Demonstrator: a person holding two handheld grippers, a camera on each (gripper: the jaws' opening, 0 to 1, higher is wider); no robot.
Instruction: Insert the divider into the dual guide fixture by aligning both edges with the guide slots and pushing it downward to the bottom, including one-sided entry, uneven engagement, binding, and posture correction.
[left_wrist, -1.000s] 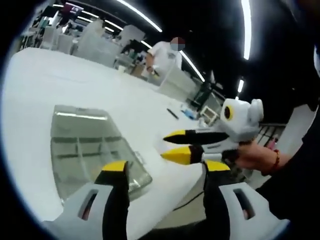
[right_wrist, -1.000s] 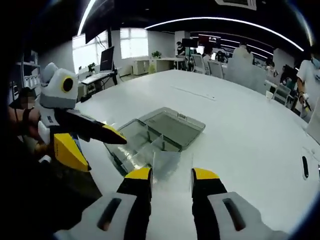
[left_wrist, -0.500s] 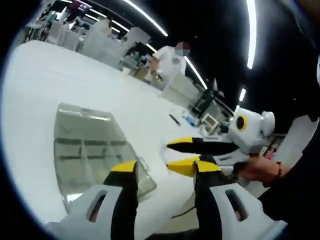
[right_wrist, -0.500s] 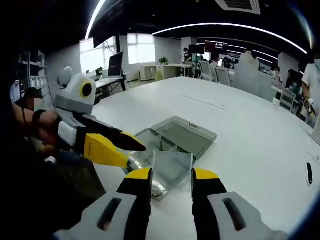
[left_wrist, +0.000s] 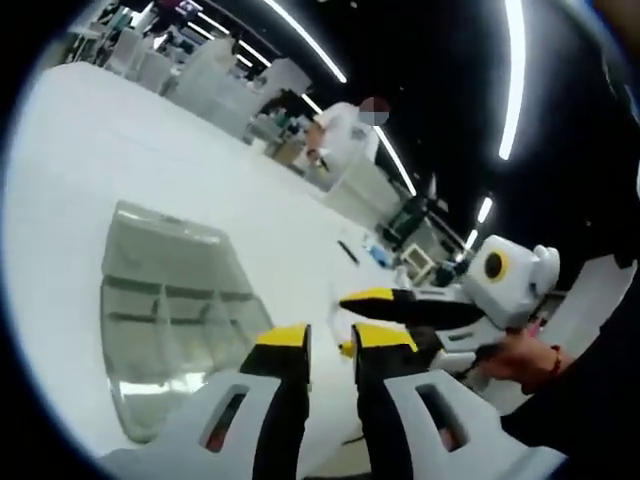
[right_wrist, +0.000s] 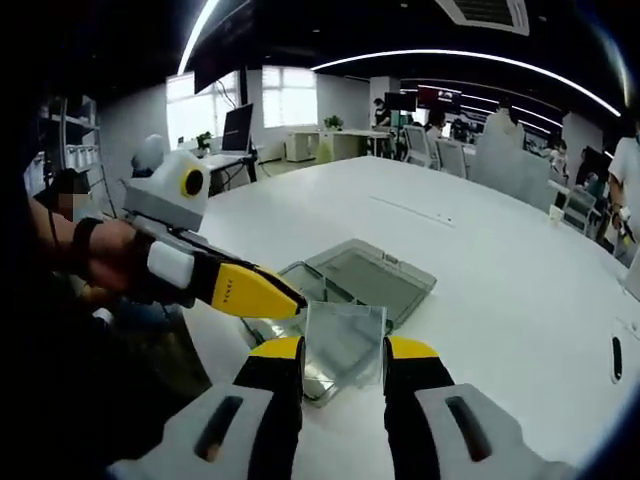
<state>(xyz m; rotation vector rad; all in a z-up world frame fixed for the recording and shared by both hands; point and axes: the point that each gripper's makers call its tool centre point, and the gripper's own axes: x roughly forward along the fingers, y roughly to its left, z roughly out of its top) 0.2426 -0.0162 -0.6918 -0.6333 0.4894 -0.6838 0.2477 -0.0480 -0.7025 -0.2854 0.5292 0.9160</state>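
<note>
Since the earlier frame the left hand-held gripper (right_wrist: 285, 298) has been brought in over the fixture and its jaws narrowed to a slim gap, nothing being seen between them. On the white tabletop (right_wrist: 480, 260) the clear dual guide fixture (left_wrist: 170, 305) lies at lower centre of the right gripper view, lid folded back. The clear divider (right_wrist: 343, 340) is pinched upright between the jaws of the right hand-held gripper (right_wrist: 343, 362), above the fixture. Insertion is judged not yet begun; alignment and pushing down remain.
</note>
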